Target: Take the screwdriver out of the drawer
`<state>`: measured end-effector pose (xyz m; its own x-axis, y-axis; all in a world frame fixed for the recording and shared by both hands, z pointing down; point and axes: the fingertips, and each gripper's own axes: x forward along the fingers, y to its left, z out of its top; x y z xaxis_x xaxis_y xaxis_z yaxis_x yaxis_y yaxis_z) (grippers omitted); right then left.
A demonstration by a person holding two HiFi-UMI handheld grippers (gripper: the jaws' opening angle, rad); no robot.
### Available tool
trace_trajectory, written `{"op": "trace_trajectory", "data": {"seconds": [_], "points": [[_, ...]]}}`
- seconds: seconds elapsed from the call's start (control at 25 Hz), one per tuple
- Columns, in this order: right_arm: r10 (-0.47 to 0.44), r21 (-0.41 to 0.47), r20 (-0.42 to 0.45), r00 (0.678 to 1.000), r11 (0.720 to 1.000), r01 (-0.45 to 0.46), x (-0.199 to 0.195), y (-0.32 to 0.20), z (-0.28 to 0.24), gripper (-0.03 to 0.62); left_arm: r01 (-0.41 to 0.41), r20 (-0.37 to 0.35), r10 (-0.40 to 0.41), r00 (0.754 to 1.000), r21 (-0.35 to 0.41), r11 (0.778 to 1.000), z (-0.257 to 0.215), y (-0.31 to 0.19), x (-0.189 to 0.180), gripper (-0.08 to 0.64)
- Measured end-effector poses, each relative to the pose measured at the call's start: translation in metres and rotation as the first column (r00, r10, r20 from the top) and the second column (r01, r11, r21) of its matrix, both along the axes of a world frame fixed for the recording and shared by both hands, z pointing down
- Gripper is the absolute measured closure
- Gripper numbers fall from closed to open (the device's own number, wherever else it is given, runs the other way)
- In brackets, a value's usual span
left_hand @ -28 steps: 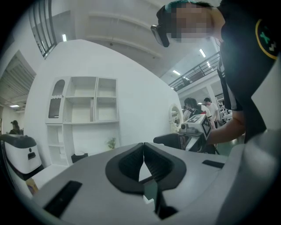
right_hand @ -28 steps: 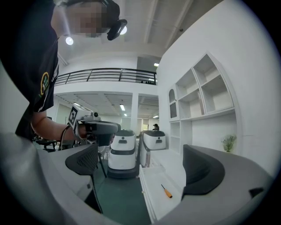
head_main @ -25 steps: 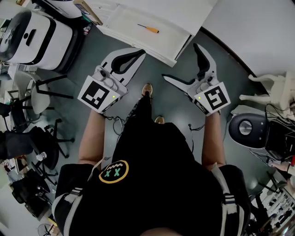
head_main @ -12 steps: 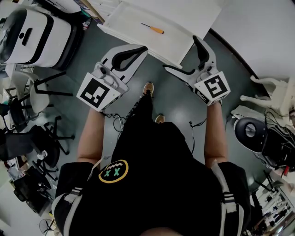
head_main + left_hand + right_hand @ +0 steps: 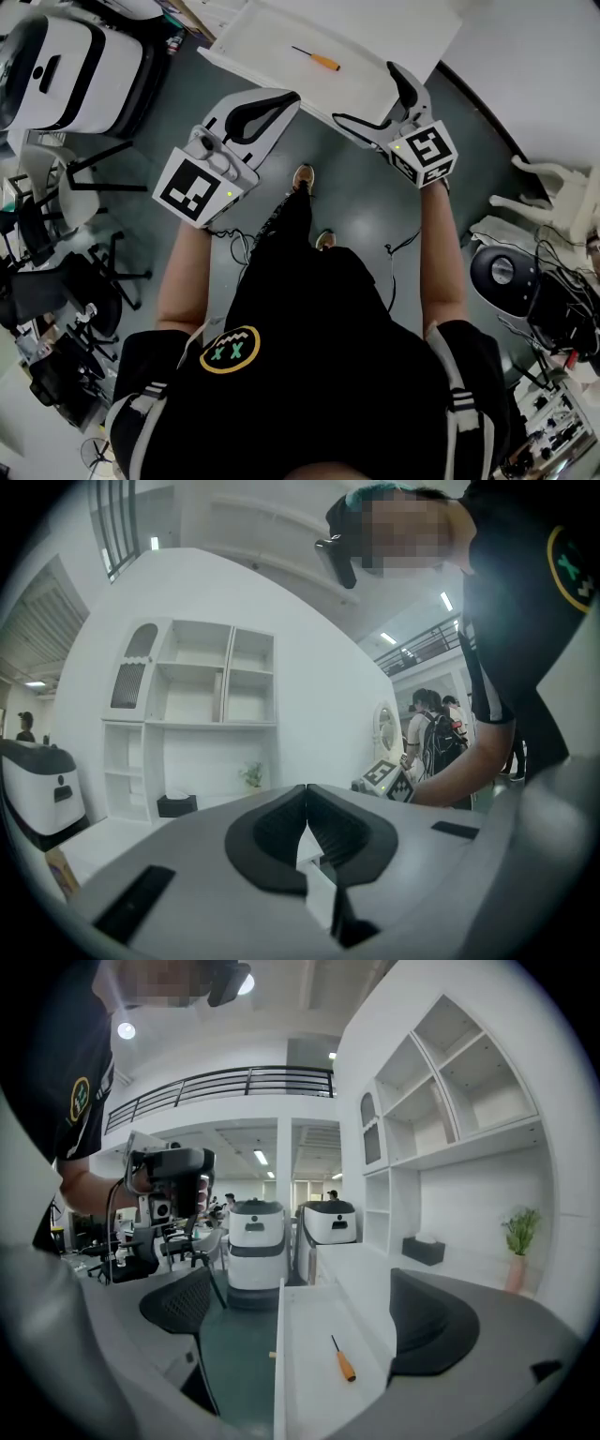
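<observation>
The white drawer [image 5: 375,47] stands pulled open at the top of the head view. A screwdriver [image 5: 317,60] with an orange handle and thin dark shaft lies flat inside it. My right gripper [image 5: 366,92] is open, its jaws spread wide at the drawer's front right corner. In the right gripper view the screwdriver [image 5: 344,1358] lies in the drawer [image 5: 314,1391] between the two spread jaws and below them. My left gripper [image 5: 292,97] is shut and empty, just short of the drawer's front, and its tips meet in the left gripper view [image 5: 306,789].
Two white wheeled machines [image 5: 66,66] stand left of the drawer, with chairs [image 5: 84,178] beside them. A white chair [image 5: 553,187] and a round black device [image 5: 497,272] are at the right. A white shelf unit [image 5: 197,724] rises behind the counter.
Both grippers have moved up towards the drawer. The right one went further and now reaches the drawer's front corner. The screwdriver has not moved in the drawer.
</observation>
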<state>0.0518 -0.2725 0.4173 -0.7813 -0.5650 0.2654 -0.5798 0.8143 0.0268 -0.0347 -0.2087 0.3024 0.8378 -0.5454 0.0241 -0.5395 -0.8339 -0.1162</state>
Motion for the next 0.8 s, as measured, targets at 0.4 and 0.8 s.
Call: {"op": "trace_trajectory", "data": {"seconds": [0.4, 0.8], "points": [[-0.051, -0.071, -0.077, 0.996, 0.996, 0.046, -0.012, -0.048, 0.070, 0.011, 0.018, -0.043, -0.021, 0.999, -0.080, 0.997, 0.001, -0.018, 0.001, 0.540], [-0.129, -0.163, -0.224, 0.966, 0.982, 0.094, -0.020, -0.092, 0.156, 0.011, 0.025, -0.037, -0.029, 0.999, -0.111, 0.993, 0.013, -0.030, -0.005, 0.540]]}}
